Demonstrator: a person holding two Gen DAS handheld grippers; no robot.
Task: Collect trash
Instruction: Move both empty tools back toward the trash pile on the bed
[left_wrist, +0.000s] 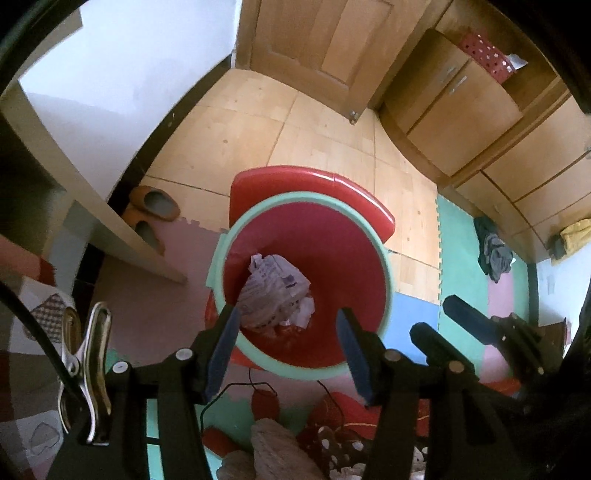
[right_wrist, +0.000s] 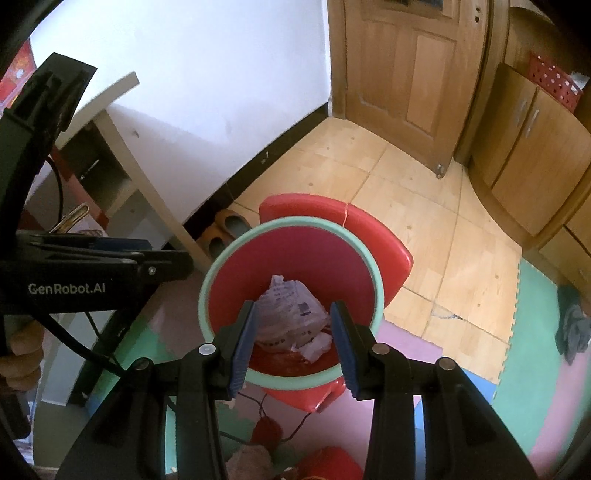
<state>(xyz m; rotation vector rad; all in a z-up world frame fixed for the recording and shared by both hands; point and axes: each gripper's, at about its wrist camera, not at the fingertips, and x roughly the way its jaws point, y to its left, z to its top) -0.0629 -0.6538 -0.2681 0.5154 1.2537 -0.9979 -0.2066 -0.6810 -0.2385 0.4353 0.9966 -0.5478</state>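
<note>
Low in both frames, the left gripper (left_wrist: 286, 341) and right gripper (right_wrist: 293, 341) hang apart and empty over crumpled paper (left_wrist: 273, 295) inside the red-lined bin (left_wrist: 384, 295), so another scrap probably comes next.

Bin (left_wrist: 373, 236): plastic, a matt mint-green rim (right_wrist: 291, 221) over a red liner; glossy red plastic lid (left_wrist: 354, 188) showing bright highlights at its 12 o'clock side.

Trash (left_wrist: 271, 291): crumpled, printed white paper or thin film, creased, faintly shiny; which of the two cannot be told.

Left gripper (left_wrist: 288, 350) and right gripper (right_wrist: 293, 343): matt black plastic bodies, blue ribbed pads (right_wrist: 242, 347), small silver metal pins.

Clip (left_wrist: 88, 369), at 8 o'clock of the bin: polished, mirror-bright metal.

Floor (left_wrist: 236, 122): pale wood-look panels, low sheen. Foam mat (right_wrist: 535, 354): matt, pastel, jigsaw-edged.

Door (right_wrist: 413, 74) and cabinets (left_wrist: 461, 114): varnished wood, satin.

Slippers (left_wrist: 157, 203): soft tan cloth, grey lining.
</note>
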